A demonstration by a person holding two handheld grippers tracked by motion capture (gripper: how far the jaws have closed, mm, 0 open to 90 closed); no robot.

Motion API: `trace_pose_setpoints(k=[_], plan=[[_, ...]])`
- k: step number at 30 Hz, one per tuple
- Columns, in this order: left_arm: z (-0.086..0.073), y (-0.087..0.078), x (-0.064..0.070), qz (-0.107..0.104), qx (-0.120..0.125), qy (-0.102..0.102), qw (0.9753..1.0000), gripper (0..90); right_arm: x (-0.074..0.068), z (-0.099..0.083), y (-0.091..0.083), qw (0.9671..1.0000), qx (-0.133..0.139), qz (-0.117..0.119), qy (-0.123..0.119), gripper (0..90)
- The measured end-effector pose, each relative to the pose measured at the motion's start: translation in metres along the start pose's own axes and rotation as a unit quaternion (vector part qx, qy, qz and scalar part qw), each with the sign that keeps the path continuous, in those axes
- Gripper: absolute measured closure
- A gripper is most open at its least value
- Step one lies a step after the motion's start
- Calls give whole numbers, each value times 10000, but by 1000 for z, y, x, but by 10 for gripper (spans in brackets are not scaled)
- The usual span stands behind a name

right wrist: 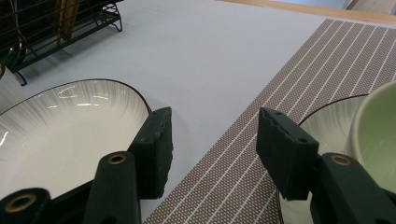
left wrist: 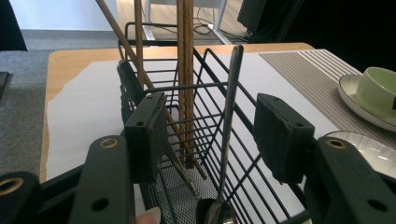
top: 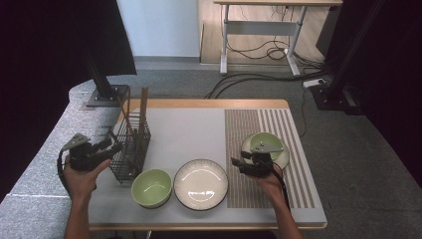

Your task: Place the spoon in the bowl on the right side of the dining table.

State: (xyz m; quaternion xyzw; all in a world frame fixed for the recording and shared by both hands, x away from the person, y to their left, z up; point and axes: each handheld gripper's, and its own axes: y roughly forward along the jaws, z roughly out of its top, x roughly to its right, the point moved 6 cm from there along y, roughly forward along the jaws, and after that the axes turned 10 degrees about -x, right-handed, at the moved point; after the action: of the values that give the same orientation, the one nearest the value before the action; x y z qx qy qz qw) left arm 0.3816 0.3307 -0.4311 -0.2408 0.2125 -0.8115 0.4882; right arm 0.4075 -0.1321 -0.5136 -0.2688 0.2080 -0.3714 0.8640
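A black wire cutlery basket [top: 130, 145] stands at the table's left and holds wooden chopsticks [left wrist: 187, 70] and a metal spoon [left wrist: 230, 107]. My left gripper [top: 110, 145] is at the basket's left side, open. In the left gripper view its jaws [left wrist: 210, 133] straddle the basket's end wall, and the spoon's handle rises between them, untouched. My right gripper [top: 238, 162] is open and empty, low over the table between the white plate [top: 200, 183] and a second plate [top: 283, 160] that carries a green bowl [top: 266, 142]. The right gripper [right wrist: 212, 144] hovers above the edge of the striped mat [right wrist: 327, 70].
Another green bowl [top: 152, 187] sits beside the white plate near the front edge, just right of the basket. A white sheet [top: 189, 134] covers the wooden tabletop's middle. Beyond the table lie grey carpet, cables and a desk frame [top: 259, 30].
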Motion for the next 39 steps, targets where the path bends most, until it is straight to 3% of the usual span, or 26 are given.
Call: trace_pose_setpoints(k=[26, 39], plan=[[8, 9, -30, 212, -85, -188, 9996, 453, -2, -1, 0, 10000, 44, -60, 1, 465], [16, 21, -37, 99, -139, -215, 9996, 467, -1, -2, 0, 10000, 19, -87, -24, 464]])
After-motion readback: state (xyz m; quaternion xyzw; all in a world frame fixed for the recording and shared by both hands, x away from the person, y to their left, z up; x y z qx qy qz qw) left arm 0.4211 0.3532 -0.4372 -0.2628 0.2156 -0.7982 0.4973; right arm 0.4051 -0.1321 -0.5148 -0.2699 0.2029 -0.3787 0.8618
